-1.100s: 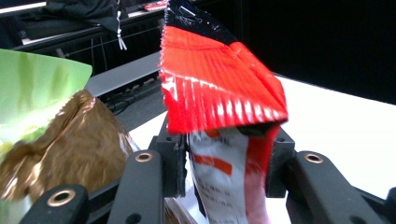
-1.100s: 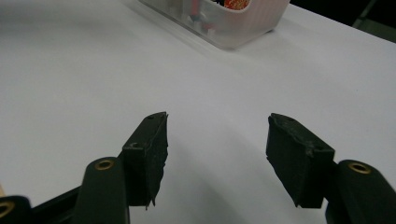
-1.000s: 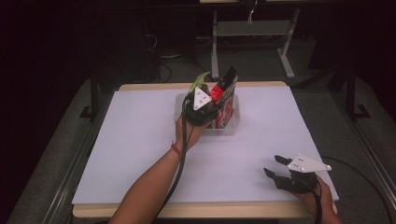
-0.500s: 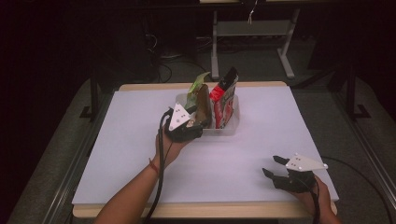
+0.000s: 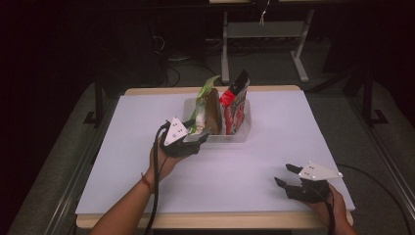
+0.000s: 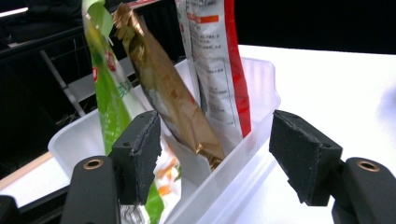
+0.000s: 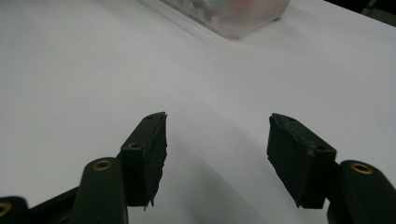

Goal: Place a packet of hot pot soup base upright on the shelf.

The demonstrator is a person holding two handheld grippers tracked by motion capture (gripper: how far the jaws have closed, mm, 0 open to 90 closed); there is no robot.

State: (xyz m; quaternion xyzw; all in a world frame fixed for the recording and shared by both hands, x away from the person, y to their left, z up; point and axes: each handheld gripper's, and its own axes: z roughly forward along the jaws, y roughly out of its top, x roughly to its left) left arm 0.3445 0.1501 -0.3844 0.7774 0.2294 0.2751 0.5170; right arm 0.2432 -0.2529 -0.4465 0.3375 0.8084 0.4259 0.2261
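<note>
At the left of the scene, the left gripper [image 5: 193,138] was held just off the near left corner of a clear plastic bin [image 5: 243,133] that stood toward the far edge of the desk [image 5: 122,147], near its middle. Its jaws were spread apart and nothing was held between them; in the left gripper view they framed the bin's near wall [image 6: 233,163]. Three snack pouches were stood upright in the bin, leaning on one another: a green pouch [image 5: 200,105] at the left end, a gold-brown pouch [image 5: 212,111] in the middle, and a red-and-white pouch [image 5: 234,105] at the right.

The step in hand was judged to be packing or straightening the pouches. To do it well, the open jaws would best be kept clear of the thin bin wall, so that the light bin is not dragged or tipped, and any pouch would be pinched near its top seam, where the film is stiffest.

At the near right corner of the desk, the right gripper [image 5: 293,182] was rested low, jaws apart and empty, well apart from the bin.
</note>
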